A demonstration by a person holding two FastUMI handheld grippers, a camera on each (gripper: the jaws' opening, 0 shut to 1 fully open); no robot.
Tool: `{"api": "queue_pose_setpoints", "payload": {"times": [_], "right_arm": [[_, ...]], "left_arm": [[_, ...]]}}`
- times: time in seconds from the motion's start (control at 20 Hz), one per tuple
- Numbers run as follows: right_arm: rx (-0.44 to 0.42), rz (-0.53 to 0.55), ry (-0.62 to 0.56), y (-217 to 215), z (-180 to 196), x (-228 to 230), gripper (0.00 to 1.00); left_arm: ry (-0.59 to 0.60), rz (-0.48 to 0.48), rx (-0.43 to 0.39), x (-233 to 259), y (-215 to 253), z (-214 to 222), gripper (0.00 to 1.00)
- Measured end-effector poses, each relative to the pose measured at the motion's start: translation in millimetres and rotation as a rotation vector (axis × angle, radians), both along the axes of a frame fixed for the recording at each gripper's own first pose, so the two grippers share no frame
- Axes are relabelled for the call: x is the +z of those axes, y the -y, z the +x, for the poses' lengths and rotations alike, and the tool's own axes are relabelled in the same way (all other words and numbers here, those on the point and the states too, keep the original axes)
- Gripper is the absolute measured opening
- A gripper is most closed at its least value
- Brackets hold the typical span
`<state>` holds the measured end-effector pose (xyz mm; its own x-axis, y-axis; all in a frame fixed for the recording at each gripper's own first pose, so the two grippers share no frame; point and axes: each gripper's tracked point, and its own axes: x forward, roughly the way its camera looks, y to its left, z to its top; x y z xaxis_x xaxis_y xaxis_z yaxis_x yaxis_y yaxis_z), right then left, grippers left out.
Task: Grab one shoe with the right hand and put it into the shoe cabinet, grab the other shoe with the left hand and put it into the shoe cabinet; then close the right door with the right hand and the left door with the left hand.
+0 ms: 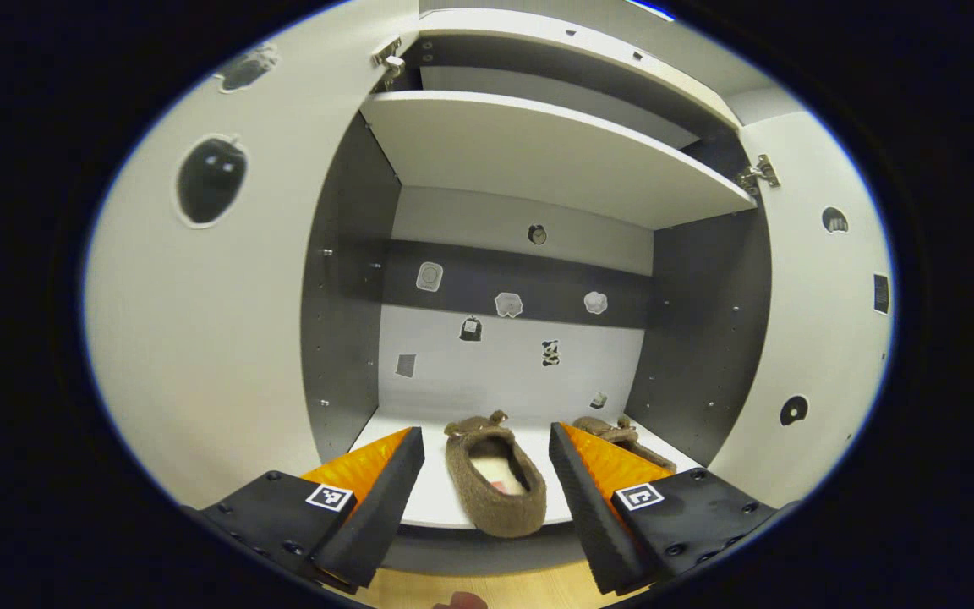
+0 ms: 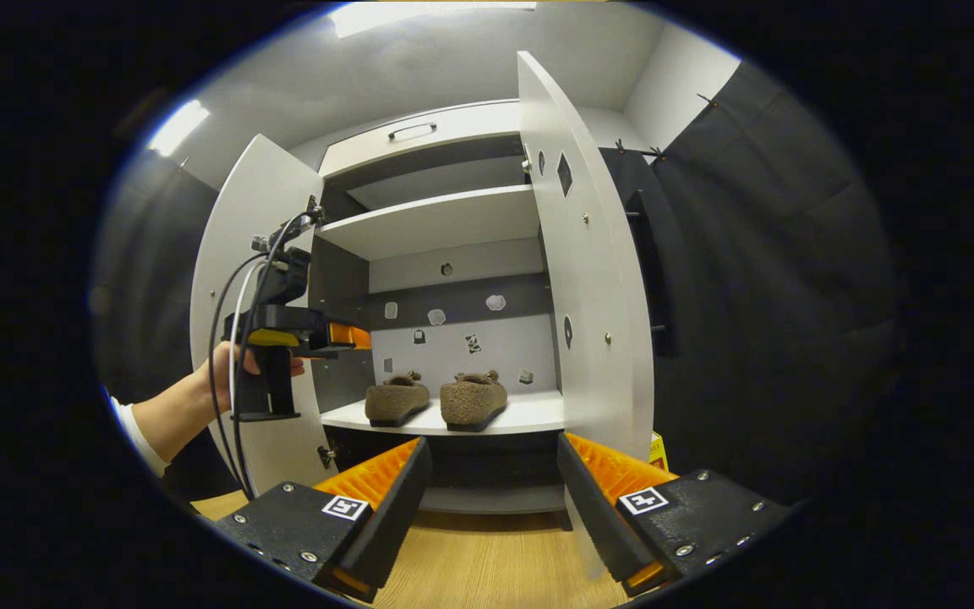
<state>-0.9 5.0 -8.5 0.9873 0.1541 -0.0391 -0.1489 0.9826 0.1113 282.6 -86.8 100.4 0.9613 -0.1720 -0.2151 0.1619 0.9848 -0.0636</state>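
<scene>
Both shoes shelved; door-closing step next.
Left gripper (image 1: 485, 491) and right gripper (image 2: 494, 495) fingers spread, empty. Two shoes (image 2: 473, 400) side by side on cabinet shelf (image 2: 529, 414). Judged next: right gripper swings right door (image 2: 588, 279) shut, then left door (image 1: 199, 338).

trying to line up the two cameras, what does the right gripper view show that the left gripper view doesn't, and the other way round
Right gripper view: the left gripper held by a hand in front of the cabinet, the handle on the cabinet's top panel, the outer face of the right door, and both shoes from the side.

Left gripper view: a top-down look into the near shoe, and the door hinges.

Both: two brown shoes on the lower shelf, both doors open, and stickers on the back wall.
</scene>
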Motion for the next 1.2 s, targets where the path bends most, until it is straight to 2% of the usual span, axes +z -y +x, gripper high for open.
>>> {"api": "queue_pose_setpoints", "payload": {"times": [0.05,0.1,0.15,0.3,0.35,0.4,0.6,0.7,0.8,0.9,1.2], "right_arm": [[0.005,0.002,0.000,-1,1,-1,0.92],[0.011,0.005,-0.001,-3,2,-2,0.92],[0.016,0.009,-0.003,-4,3,-3,0.92],[0.031,0.022,-0.007,-8,5,-5,0.92],[0.032,0.021,-0.007,-8,5,-5,0.92],[0.033,0.020,-0.007,-8,5,-7,0.92],[0.037,0.018,-0.004,-6,1,-7,0.92],[0.040,0.019,0.009,0,-4,-1,0.92],[0.014,0.019,0.019,18,-7,5,0.92],[-0.051,0.015,0.030,50,-9,13,0.92],[-0.211,0.010,0.055,135,-7,39,0.92]], "left_arm": [[0.018,-0.003,-0.001,-1,-2,-14,0.97],[0.036,0.003,-0.003,-3,-4,-28,1.00],[0.057,0.017,0.006,-4,-8,-45,0.94],[0.108,0.047,0.032,-12,-18,-87,1.00],[0.115,0.048,0.035,-16,-19,-100,0.96],[0.118,0.046,0.050,-22,-23,-112,0.99],[0.118,0.036,0.086,-43,-36,-147,0.94],[0.125,0.035,0.103,-50,-41,-161,1.00],[0.123,0.046,0.124,-57,-46,-174,0.97],[0.108,0.048,0.144,-69,-48,-184,0.97],[0.104,0.050,0.125,-78,-48,-194,0.96]]}}
